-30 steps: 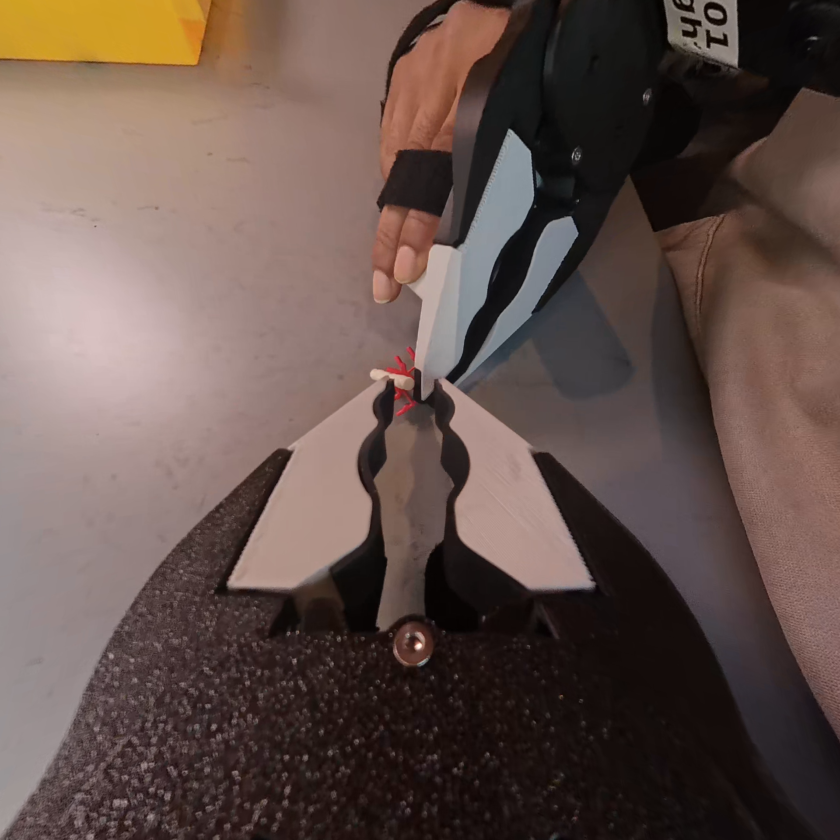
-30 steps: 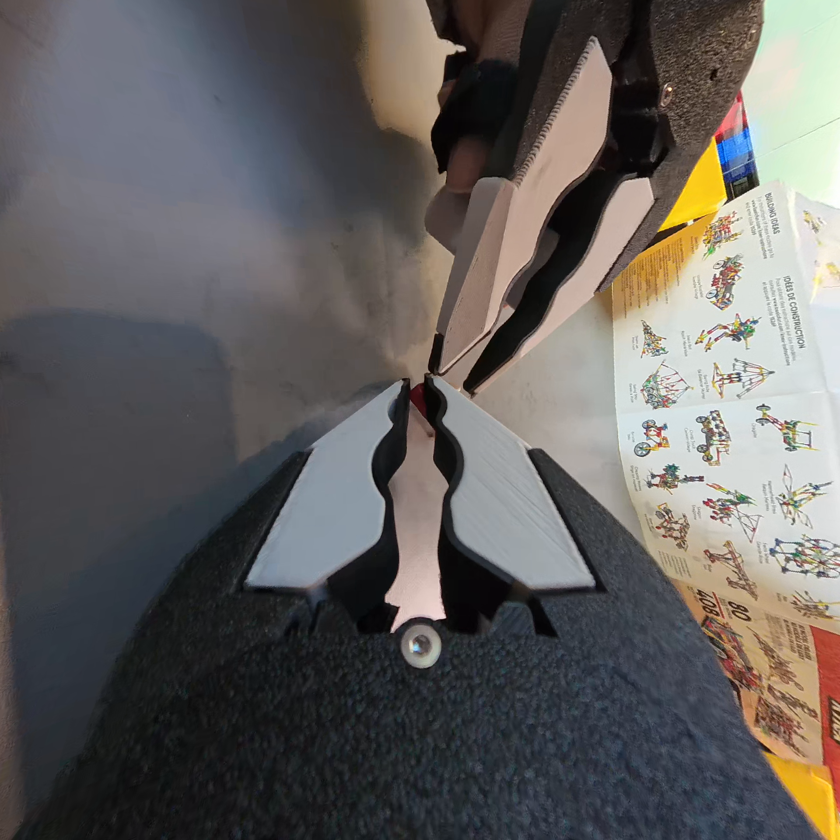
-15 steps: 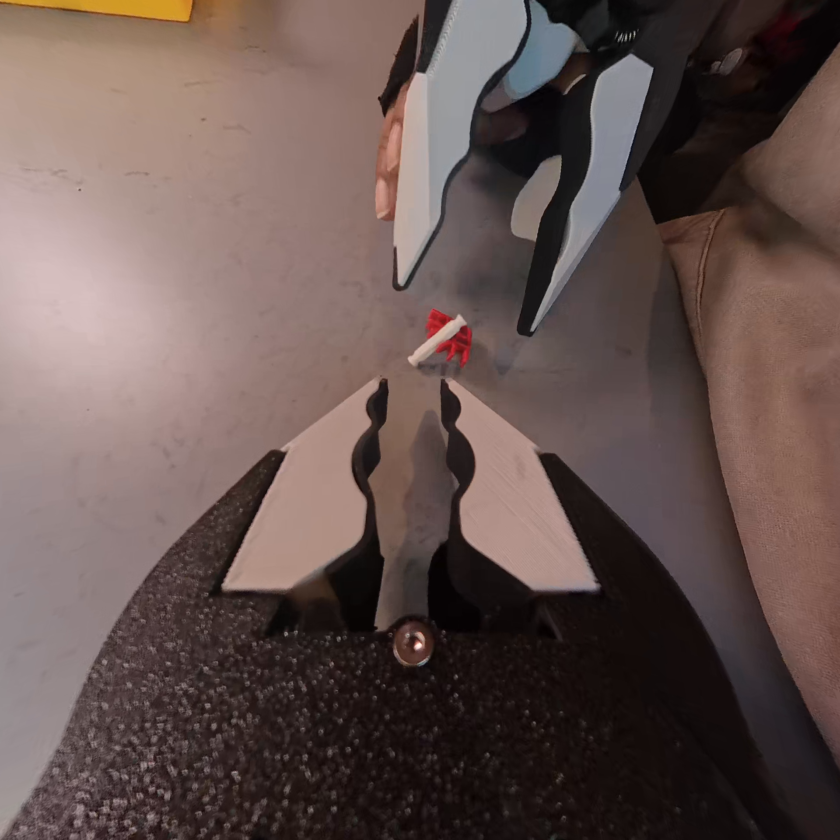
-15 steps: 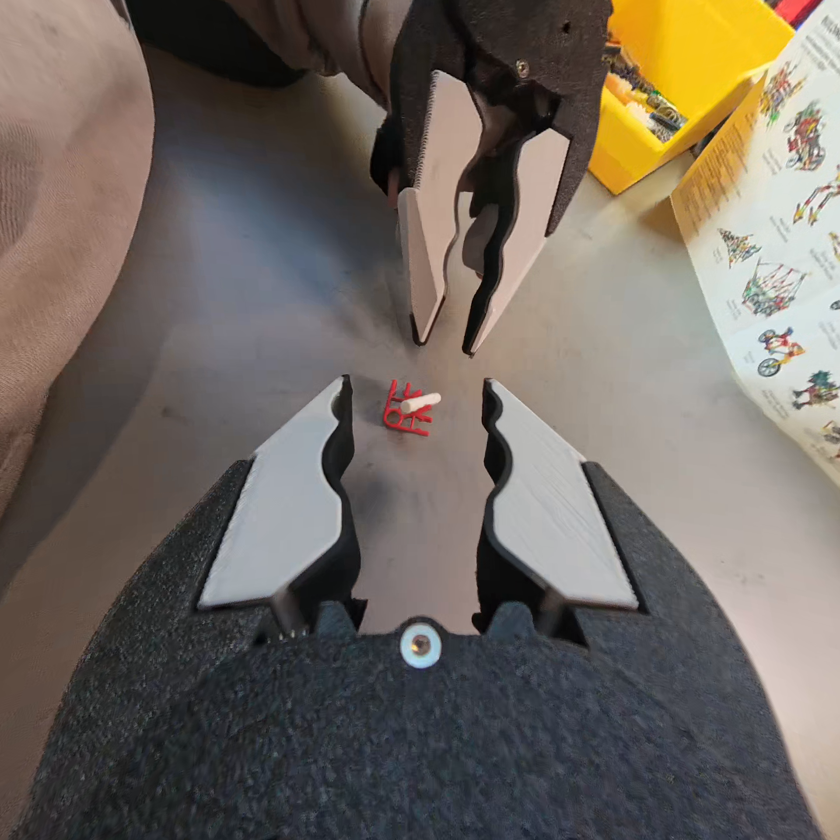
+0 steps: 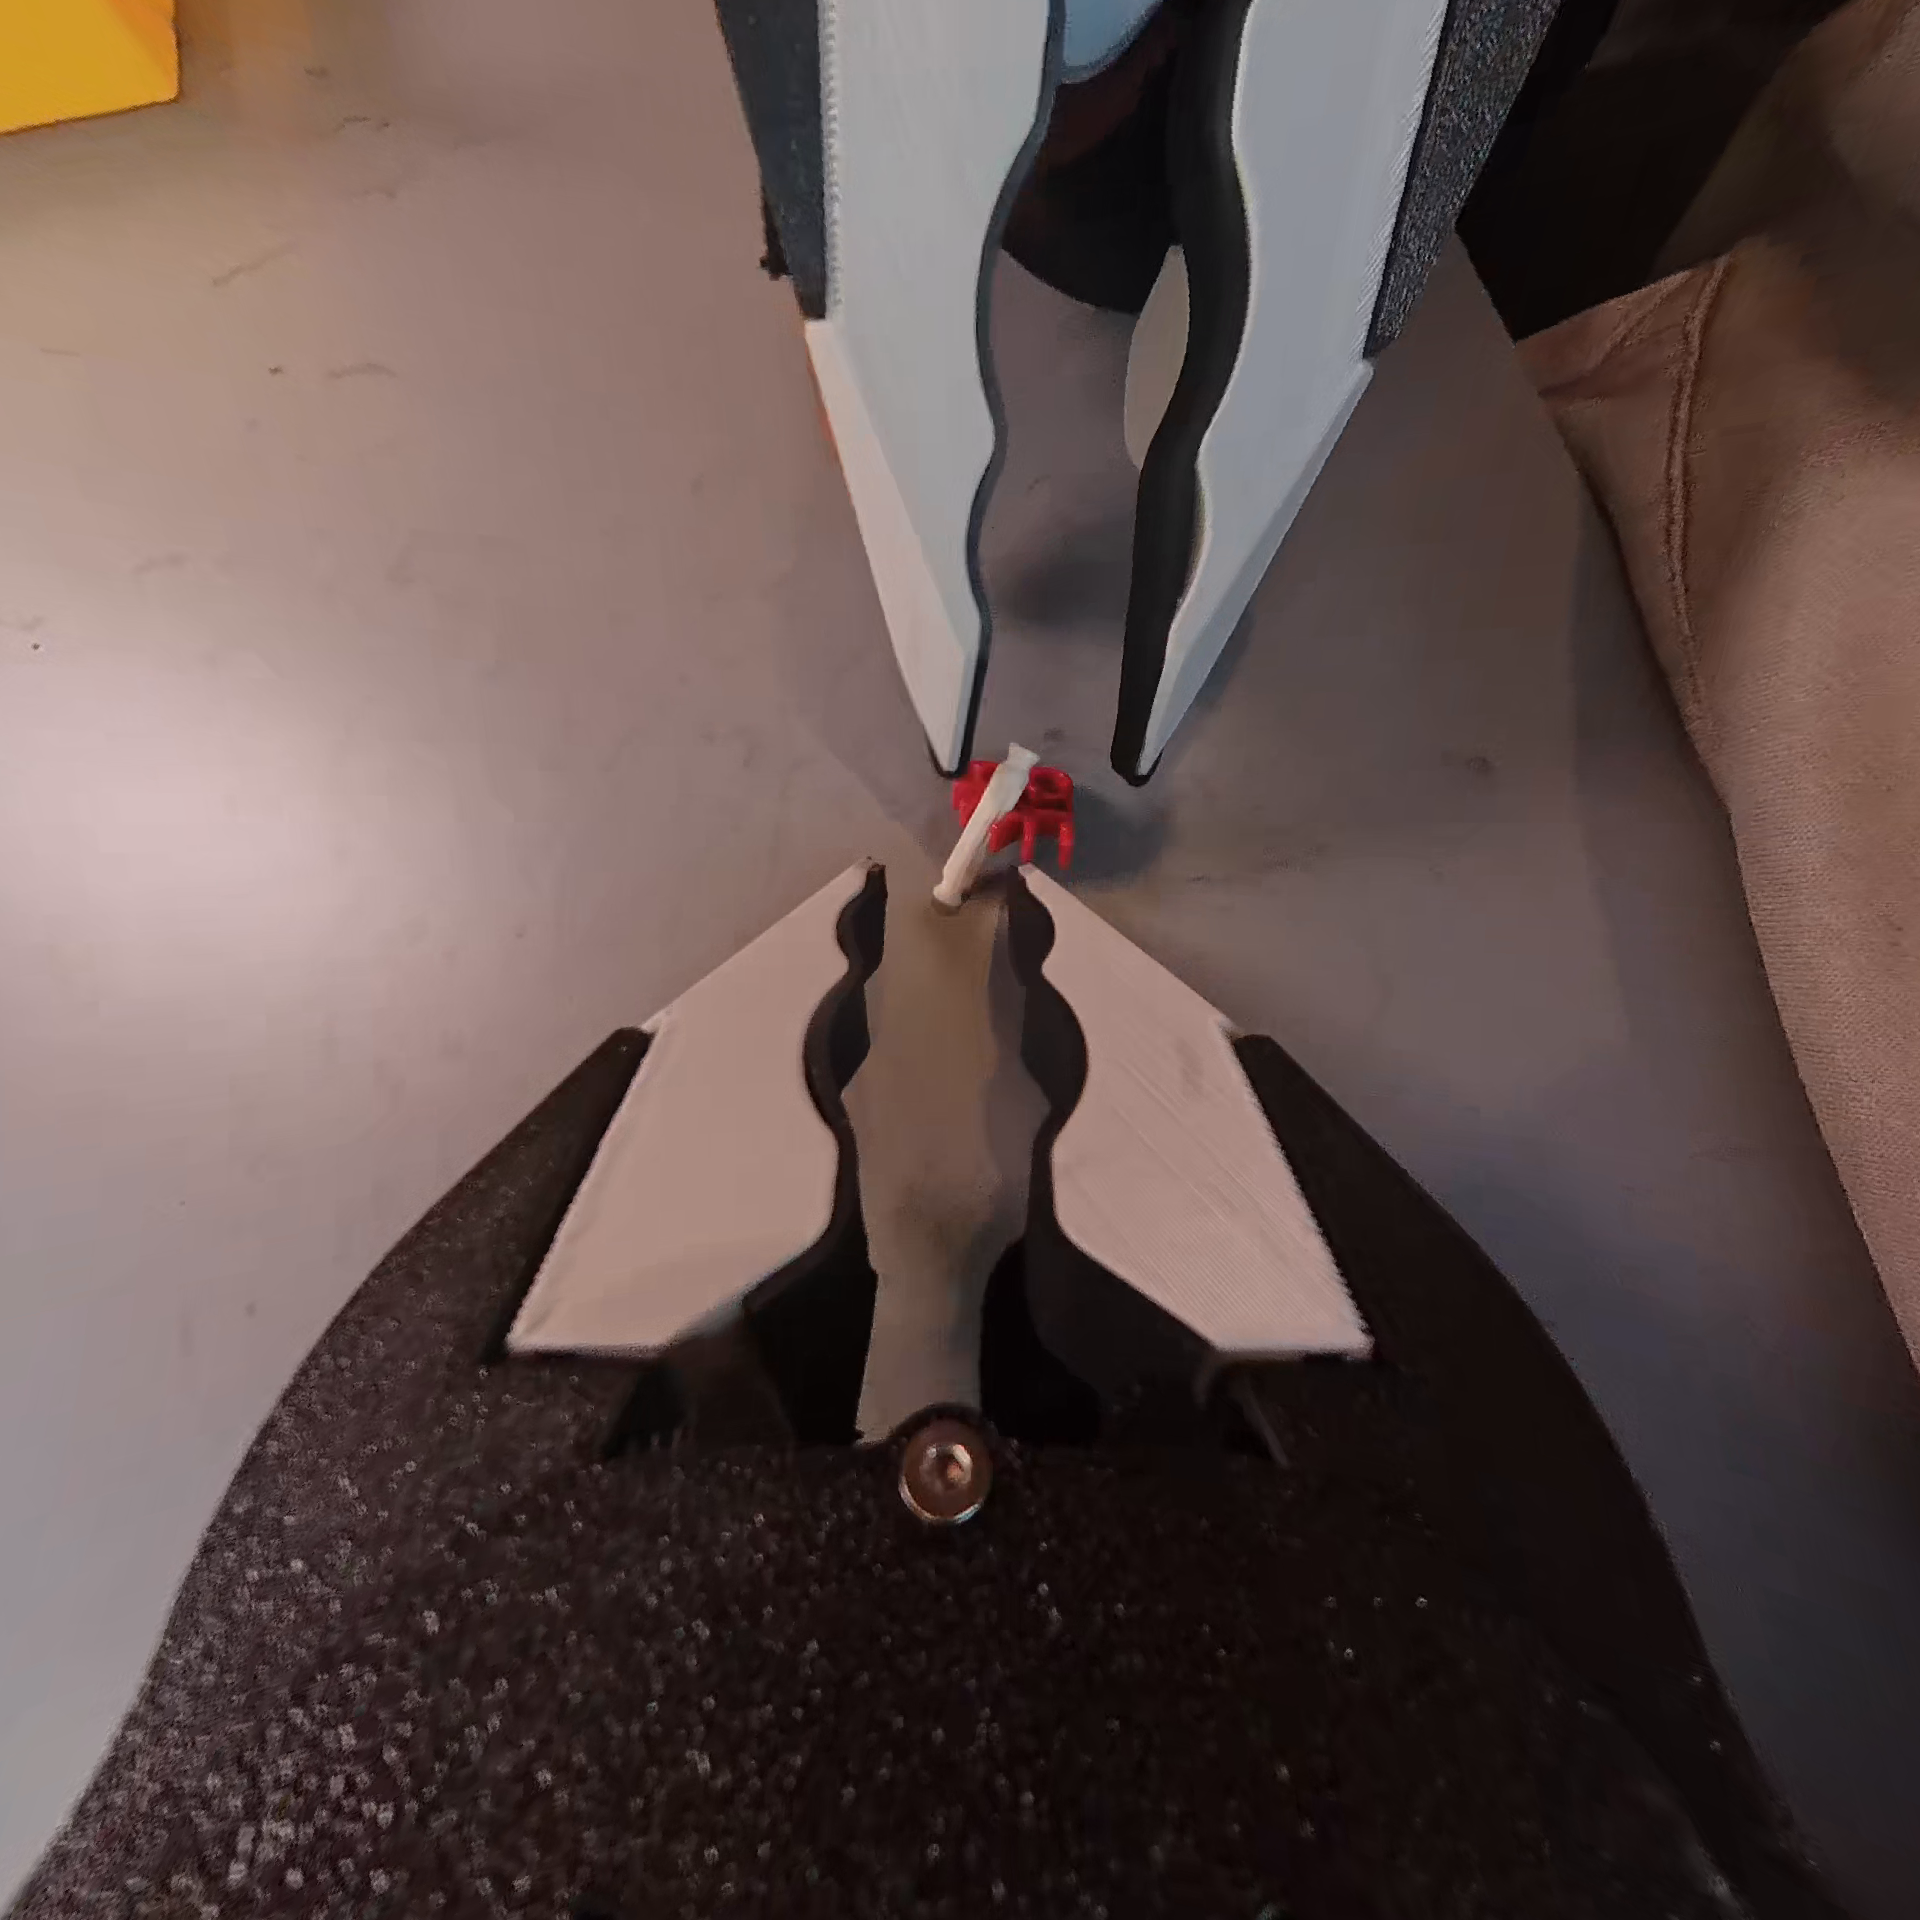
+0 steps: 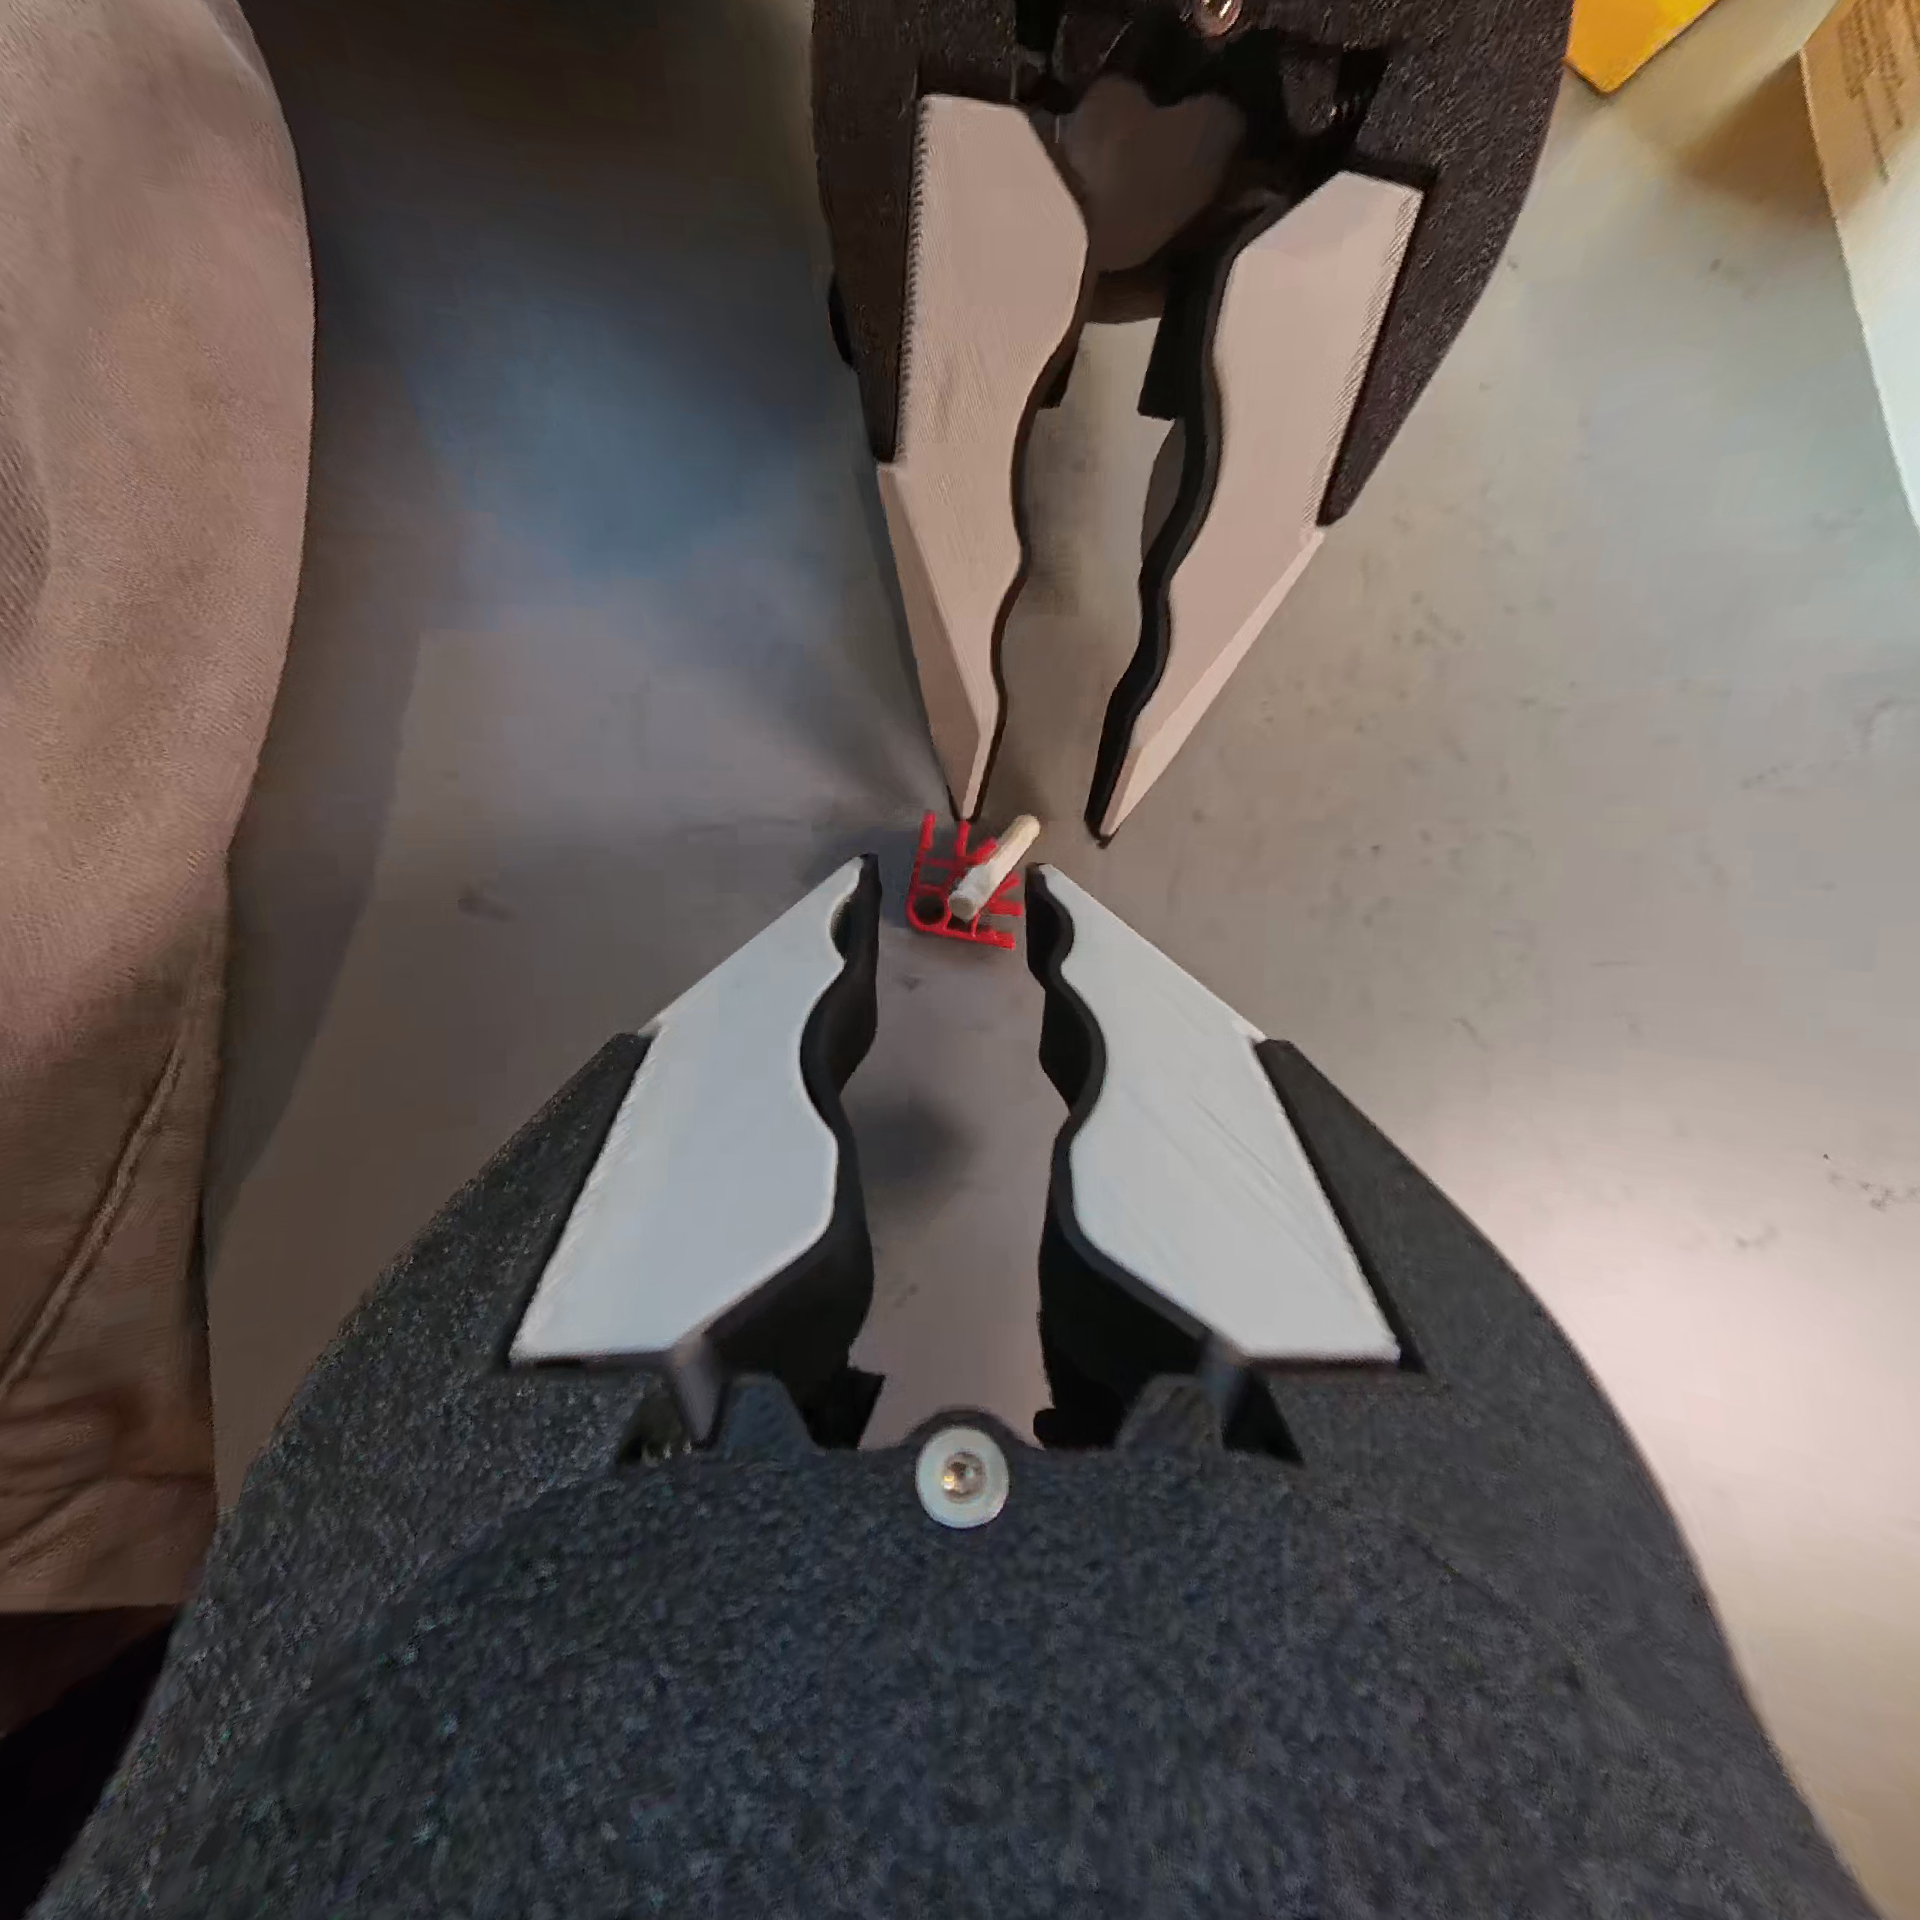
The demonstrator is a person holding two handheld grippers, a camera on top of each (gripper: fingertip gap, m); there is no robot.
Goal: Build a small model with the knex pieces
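Between the two pairs of fingertips, near the middle of both views, lies a small red connector piece (image 5: 1023, 821) with a short white rod (image 5: 982, 836) fixed into it, resting on the grey table (image 5: 364, 727). As far as the pictures show, rod and connector are already joined, and neither gripper has hold of them; the little assembly sits loose on the table.

Seen from the left wrist view, the left gripper (image 5: 943, 883) fills the lower half of the frame, its jaws parted by a narrow gap. The near end of the white rod lies just at that gap, between the two tips, but I cannot tell whether a tip touches it. Nothing is clamped; this gripper is released. The right gripper (image 5: 1039, 774) comes down from the top of this frame, its tips apart and standing just beyond the red piece, one to each side.

Seen from the right wrist view, the right gripper (image 6: 945, 873) has its jaws moderately parted, wider than the piece, with the red connector piece (image 6: 951, 904) and white rod (image 6: 992, 862) lying just at the mouth, between the tips. It grips nothing. The left gripper (image 6: 1034, 821) descends from the top of this frame, tips apart, close above the far end of the rod.

A yellow box (image 5: 73, 62) shows at the upper left corner of the left wrist view, and beige cloth (image 5: 1766, 727) along its right edge
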